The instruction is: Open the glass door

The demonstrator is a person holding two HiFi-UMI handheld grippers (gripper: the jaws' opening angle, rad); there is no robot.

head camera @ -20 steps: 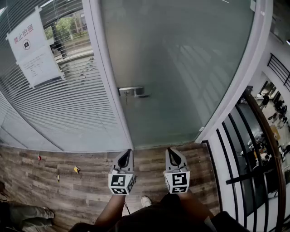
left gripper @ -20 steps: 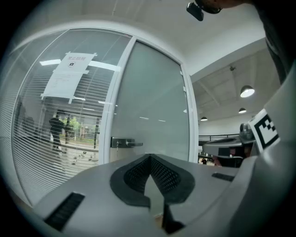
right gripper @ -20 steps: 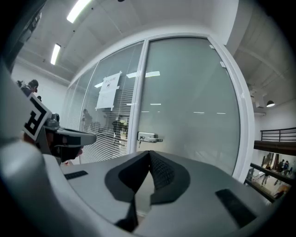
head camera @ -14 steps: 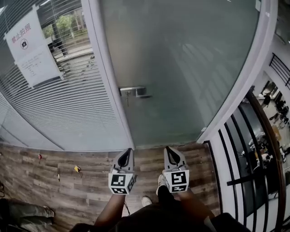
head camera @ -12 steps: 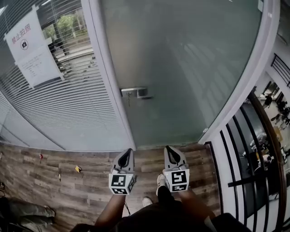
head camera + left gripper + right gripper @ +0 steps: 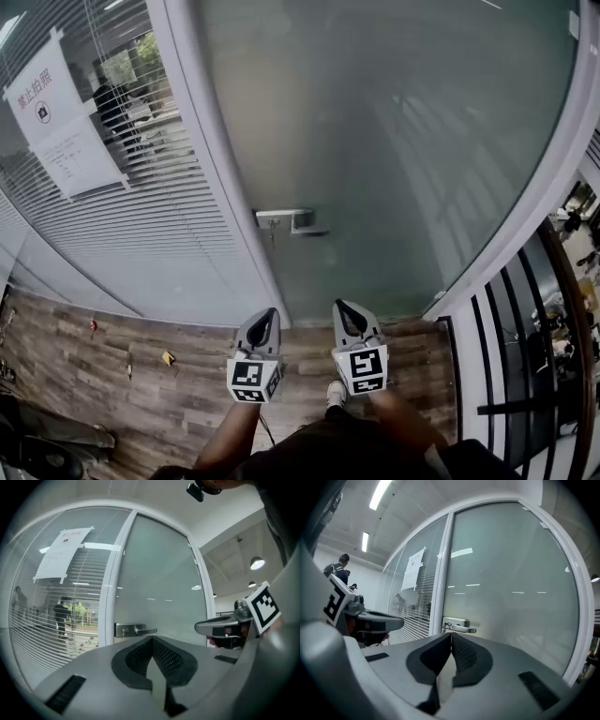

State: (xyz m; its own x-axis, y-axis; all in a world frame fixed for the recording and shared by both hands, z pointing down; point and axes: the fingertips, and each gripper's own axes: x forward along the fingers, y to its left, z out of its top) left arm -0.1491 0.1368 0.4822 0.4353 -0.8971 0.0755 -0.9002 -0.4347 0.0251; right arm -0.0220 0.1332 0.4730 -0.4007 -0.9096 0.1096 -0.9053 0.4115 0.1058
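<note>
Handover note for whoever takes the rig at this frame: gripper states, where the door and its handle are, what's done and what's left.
Left gripper: shut, nothing between the jaws, held about level and pointing at the door.
Right gripper: shut, empty, beside the left one.
Glass door: looks closed in its white frame. The lever handle sits at the door's left edge, ahead of both grippers and clear of them.
Done: the person is standing in front of the door, and the handle is untouched.
Left: bring a gripper to the lever, press it down, then swing the door open.
</note>
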